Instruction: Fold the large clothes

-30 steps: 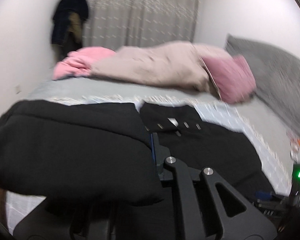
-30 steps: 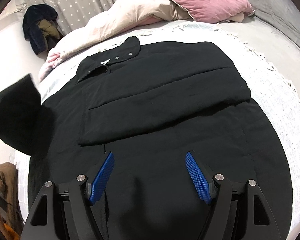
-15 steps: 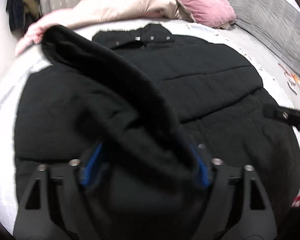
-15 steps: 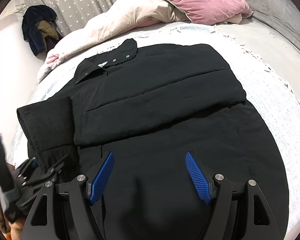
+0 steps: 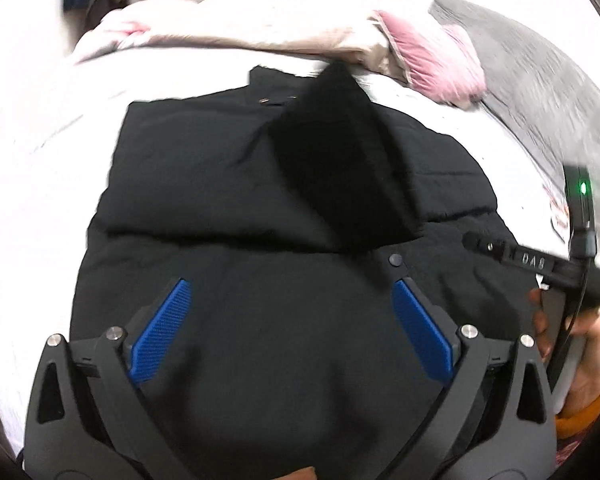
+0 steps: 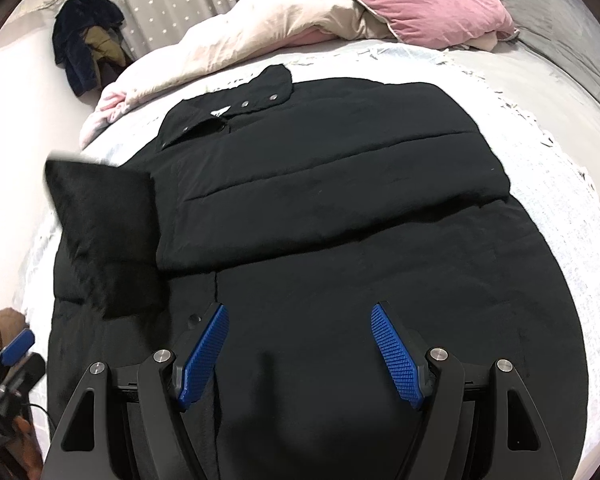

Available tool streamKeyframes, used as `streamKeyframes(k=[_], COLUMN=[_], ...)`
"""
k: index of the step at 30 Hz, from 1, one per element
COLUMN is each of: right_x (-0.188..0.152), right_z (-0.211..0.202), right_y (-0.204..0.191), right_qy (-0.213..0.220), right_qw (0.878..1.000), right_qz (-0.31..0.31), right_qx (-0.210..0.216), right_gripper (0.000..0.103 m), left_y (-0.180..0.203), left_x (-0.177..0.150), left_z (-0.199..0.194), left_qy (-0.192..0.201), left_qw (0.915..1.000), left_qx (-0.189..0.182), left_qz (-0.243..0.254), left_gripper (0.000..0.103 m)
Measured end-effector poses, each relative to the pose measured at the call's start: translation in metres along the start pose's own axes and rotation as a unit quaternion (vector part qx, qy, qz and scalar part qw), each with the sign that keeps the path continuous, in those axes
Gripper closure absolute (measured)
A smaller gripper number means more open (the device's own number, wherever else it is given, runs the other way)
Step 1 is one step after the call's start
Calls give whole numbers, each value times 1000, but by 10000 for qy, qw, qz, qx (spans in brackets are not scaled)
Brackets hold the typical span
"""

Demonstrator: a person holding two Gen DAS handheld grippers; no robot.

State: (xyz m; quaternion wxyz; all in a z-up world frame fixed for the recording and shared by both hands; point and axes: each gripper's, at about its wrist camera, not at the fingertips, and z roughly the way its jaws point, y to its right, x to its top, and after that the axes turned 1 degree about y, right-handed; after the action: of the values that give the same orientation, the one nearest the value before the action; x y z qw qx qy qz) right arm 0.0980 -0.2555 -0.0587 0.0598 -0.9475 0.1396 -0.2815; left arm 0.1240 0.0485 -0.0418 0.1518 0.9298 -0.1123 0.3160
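A large black jacket (image 6: 340, 184) lies flat on the bed, collar (image 6: 240, 108) toward the pillows, with one sleeve folded across its chest. The other sleeve (image 5: 340, 176) is loose and blurred, free of both grippers, just above the jacket's chest; in the right wrist view this sleeve (image 6: 104, 224) is at the jacket's left side. My left gripper (image 5: 290, 320) hovers over the jacket's lower half, its jaws opening wide with nothing between them. My right gripper (image 6: 300, 344) stands open over the lower front, also with nothing between its fingers.
A beige duvet (image 6: 260, 40) and a pink pillow (image 6: 420, 0) are heaped at the bed's far end. Dark clothes (image 6: 88, 52) hang by the curtain. A grey padded headboard (image 5: 540, 100) is on the right. A hand (image 5: 592, 340) holds the right gripper's handle.
My left gripper was shut on the sleeve, swung it over the jacket, then opened and let it go. The sleeve now drops free. The right gripper has stayed still.
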Motion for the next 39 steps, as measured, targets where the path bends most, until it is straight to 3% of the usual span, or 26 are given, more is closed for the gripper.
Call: streamKeyframes(k=[4,10,14,17,24,29,31,33,36,37,38,39], right_x=[-3,-15,-18,-20,-8,5,10,13,16,17,16,16], right_z=[5,9,16,18,15,18,20,24,40,46,54,60], right_y=[-10,-45,-65,-75,-66,-51,-47,-41,-37,-37,-41,-45], right_qy=[25,254,178,180,233,262,358,467,316,223,66,-58], right_qw=[10000,9973,9964,9958,9947,9914,9915,9947,9961,9960,9953,9943], right_qz=[-90,-694,-762,-747,-533,-52,81,244,451,459,404,313], right_qx=[22,-20,326,507,852,1284,1250,885,686,738,874,1017], right_gripper=[28,28,28,28,28,28,28,28,29,30,43,73], left_y=[-21,-42,-60,-73,-75,-80,-84,-88,-95,-96,-96,-97], left_x=[-6,-11,-12,-16,-21,-15,-11,-6,1,4,5,9], left_z=[0,7,3,-1,-7,-4,0,3,5,5,5,5], left_qy=[144,75,219,375,578,657,648,679,720,758,802,887], left_qw=[9982,9968,9932,9912,9918,9894,9889,9889,9902,9904,9900,9890], left_qx=[481,550,837,752,1006,1173,1224,1190,951,904,913,959], left_qz=[-326,-574,-778,-1020,-535,-546,-530,-566,-729,-727,-715,-689], left_gripper=[2,2,2,2,2,2,2,2,2,2,2,2])
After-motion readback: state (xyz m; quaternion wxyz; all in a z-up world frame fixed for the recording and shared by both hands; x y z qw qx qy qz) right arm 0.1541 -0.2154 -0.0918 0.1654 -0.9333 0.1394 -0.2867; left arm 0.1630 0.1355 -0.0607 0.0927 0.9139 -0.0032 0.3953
